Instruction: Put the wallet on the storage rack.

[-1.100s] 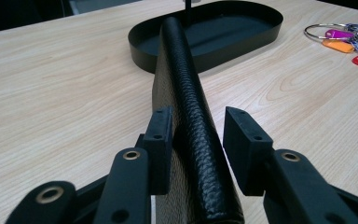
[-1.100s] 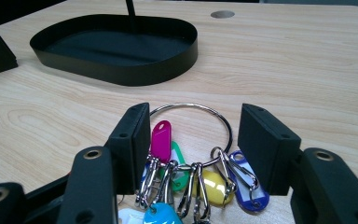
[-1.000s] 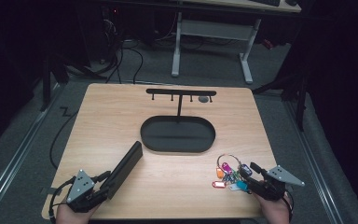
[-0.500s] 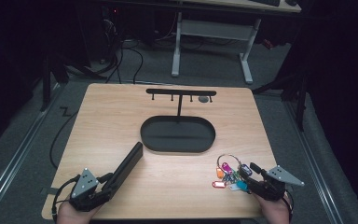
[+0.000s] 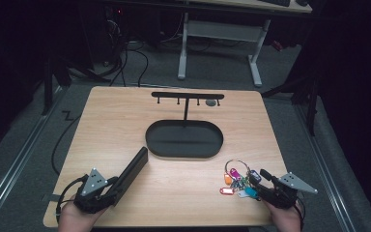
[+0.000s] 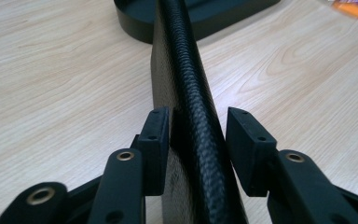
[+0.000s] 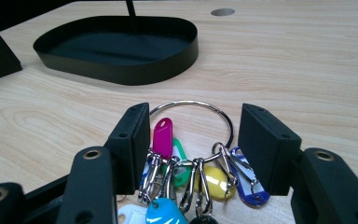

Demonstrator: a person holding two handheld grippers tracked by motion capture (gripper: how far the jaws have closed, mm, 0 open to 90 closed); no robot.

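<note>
Straddling the black wallet (image 6: 186, 93), the left gripper (image 6: 196, 135) has just narrowed, right pad not touching; the right gripper (image 7: 193, 140) gapes around the key ring (image 7: 191, 109); next, clamp each.

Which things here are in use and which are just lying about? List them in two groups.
In use:
- flat black textured case, standing on edge between the left gripper jaws
- metal key ring with coloured plastic tags, between the open right gripper jaws

Lying about:
- black oval metal tray with a hook rack
- wooden table
</note>
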